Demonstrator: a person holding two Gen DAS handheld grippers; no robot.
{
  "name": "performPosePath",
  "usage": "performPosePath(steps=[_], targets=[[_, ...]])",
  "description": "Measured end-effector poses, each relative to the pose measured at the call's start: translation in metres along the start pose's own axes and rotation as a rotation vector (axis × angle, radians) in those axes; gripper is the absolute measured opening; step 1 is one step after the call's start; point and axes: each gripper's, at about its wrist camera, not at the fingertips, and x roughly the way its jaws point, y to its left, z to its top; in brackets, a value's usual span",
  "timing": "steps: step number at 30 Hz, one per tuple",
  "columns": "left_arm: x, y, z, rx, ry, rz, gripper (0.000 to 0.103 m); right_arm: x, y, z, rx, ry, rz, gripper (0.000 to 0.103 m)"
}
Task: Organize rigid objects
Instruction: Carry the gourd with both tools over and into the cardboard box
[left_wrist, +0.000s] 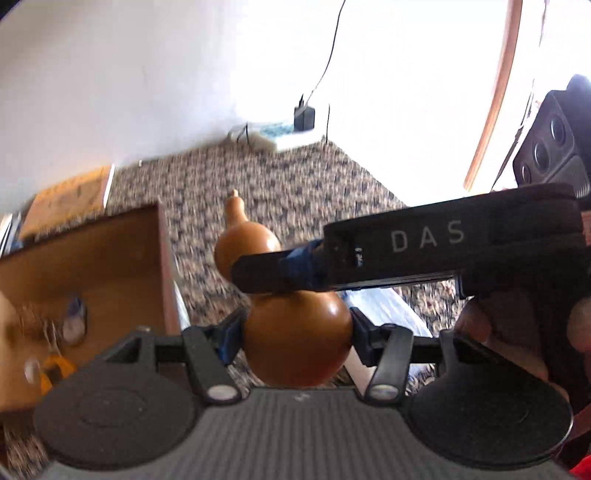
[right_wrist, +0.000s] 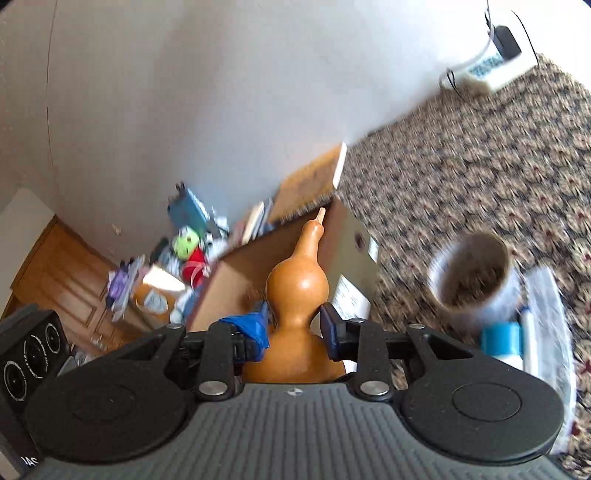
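A brown calabash gourd (left_wrist: 295, 343) is held in the air by both grippers. My left gripper (left_wrist: 295, 332) is shut on its large lower bulb. My right gripper (right_wrist: 293, 325) is shut on its narrow waist, and its body (left_wrist: 443, 243) crosses in front of the gourd in the left wrist view. The gourd (right_wrist: 299, 280) points its stem up and away, over an open cardboard box (right_wrist: 280, 273). The box (left_wrist: 92, 266) lies to the left in the left wrist view, with small items inside.
Patterned carpet (right_wrist: 461, 177) covers the floor. A roll of tape (right_wrist: 472, 277) and a plastic bag with a blue item (right_wrist: 535, 332) lie to the right. A pile of clutter (right_wrist: 177, 266) and books sit by the wall. A charger and white strip (left_wrist: 280, 129) lie far back.
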Motion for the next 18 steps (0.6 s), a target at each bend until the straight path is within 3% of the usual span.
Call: performPosePath(steps=[5, 9, 12, 18], targets=[[-0.024, 0.046, 0.019, 0.056, -0.066, -0.021, 0.056, 0.035, 0.038, 0.014, -0.018, -0.041, 0.008, 0.013], [-0.035, 0.093, 0.029, 0.073, -0.077, -0.040, 0.056, 0.078, 0.062, 0.024, -0.008, -0.018, -0.001, 0.013], [-0.036, 0.130, 0.029, 0.039, -0.057, -0.061, 0.056, 0.112, 0.071, 0.028, 0.014, 0.032, -0.021, 0.012], [-0.009, 0.197, 0.018, -0.051, 0.060, -0.123, 0.056, 0.169, 0.073, 0.014, 0.047, 0.124, -0.116, 0.012]])
